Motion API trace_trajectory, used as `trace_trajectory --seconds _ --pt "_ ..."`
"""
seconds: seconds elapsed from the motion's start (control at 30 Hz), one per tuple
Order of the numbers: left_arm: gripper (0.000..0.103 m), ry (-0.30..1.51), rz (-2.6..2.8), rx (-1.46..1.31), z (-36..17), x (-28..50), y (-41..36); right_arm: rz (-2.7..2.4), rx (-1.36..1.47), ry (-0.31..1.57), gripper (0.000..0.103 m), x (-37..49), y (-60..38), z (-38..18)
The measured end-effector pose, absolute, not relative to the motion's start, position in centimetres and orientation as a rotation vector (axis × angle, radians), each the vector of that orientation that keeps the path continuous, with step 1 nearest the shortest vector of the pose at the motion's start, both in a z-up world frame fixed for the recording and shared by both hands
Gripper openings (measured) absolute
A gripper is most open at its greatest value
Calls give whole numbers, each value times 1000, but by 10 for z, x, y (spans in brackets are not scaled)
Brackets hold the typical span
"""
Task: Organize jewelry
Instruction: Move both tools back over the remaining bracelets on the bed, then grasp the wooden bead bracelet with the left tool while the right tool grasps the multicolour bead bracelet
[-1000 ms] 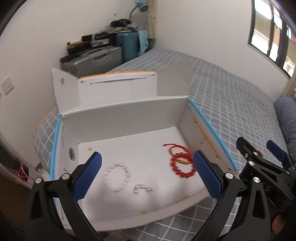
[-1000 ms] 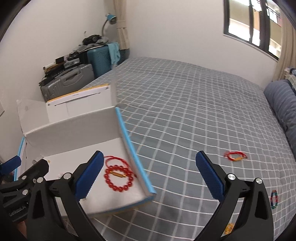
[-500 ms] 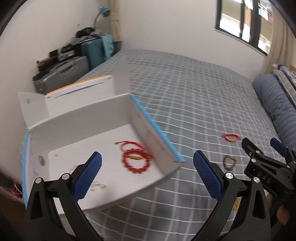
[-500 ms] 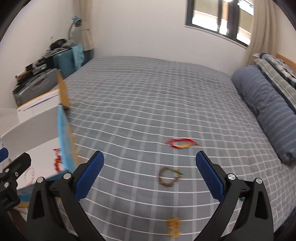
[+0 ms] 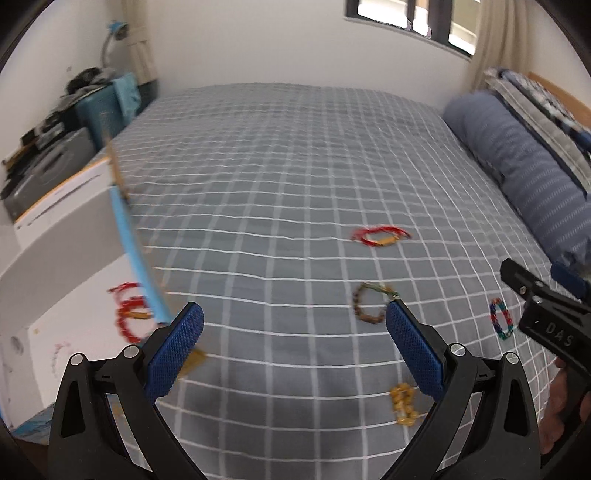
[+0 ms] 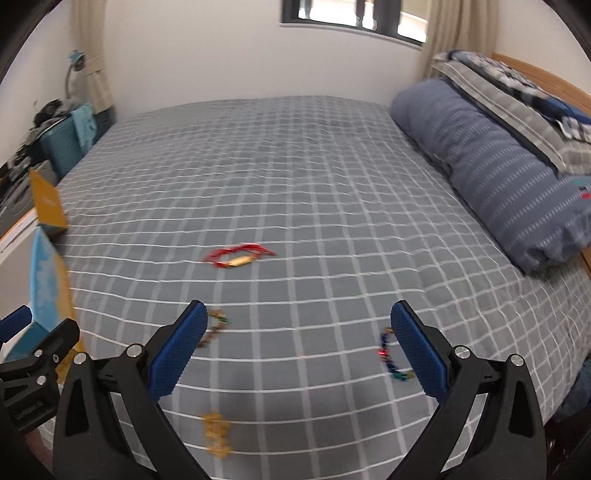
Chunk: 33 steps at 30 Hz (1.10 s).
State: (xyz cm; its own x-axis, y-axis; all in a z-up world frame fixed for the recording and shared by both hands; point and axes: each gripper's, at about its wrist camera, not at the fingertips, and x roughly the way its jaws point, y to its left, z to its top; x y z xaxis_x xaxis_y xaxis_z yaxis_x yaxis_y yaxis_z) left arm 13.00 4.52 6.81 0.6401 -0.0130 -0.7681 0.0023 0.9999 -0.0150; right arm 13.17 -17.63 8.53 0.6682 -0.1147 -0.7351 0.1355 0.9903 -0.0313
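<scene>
My left gripper (image 5: 294,325) is open and empty above the grey checked bed. My right gripper (image 6: 295,325) is open and empty too. On the bed lie a red cord bracelet (image 5: 380,236) (image 6: 238,256), a brown bead bracelet (image 5: 371,306) (image 6: 214,328), a multicoloured bead bracelet (image 5: 500,323) (image 6: 389,354) and a yellow bead piece (image 5: 404,404) (image 6: 216,435). The white box (image 5: 66,240) with a blue edge stands at the left and holds a red bead bracelet (image 5: 129,317). The right gripper's body (image 5: 546,314) shows at the right of the left wrist view.
A rolled blue striped duvet (image 6: 498,177) and pillows lie along the right of the bed. Suitcases (image 5: 55,162) and clutter stand beyond the bed's left side by the wall. A window (image 6: 351,14) is in the far wall.
Both views have swung right, away from the box and over the bed. The loose bracelets on the bed have come into view. Both grippers stay open.
</scene>
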Motion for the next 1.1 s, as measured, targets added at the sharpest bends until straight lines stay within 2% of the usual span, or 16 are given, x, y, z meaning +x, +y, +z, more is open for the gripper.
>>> trace_trajectory --seconds 0.6,1.03,1.1 --pt "97 989 -97 4 -1 179 -23 -207 77 1009 95 138 -280 1" --pt "97 1020 -110 50 -38 216 -44 -173 76 1057 95 151 -302 -36" --pt "97 1025 -101 54 -42 221 -44 -167 73 1058 92 153 -303 -38"
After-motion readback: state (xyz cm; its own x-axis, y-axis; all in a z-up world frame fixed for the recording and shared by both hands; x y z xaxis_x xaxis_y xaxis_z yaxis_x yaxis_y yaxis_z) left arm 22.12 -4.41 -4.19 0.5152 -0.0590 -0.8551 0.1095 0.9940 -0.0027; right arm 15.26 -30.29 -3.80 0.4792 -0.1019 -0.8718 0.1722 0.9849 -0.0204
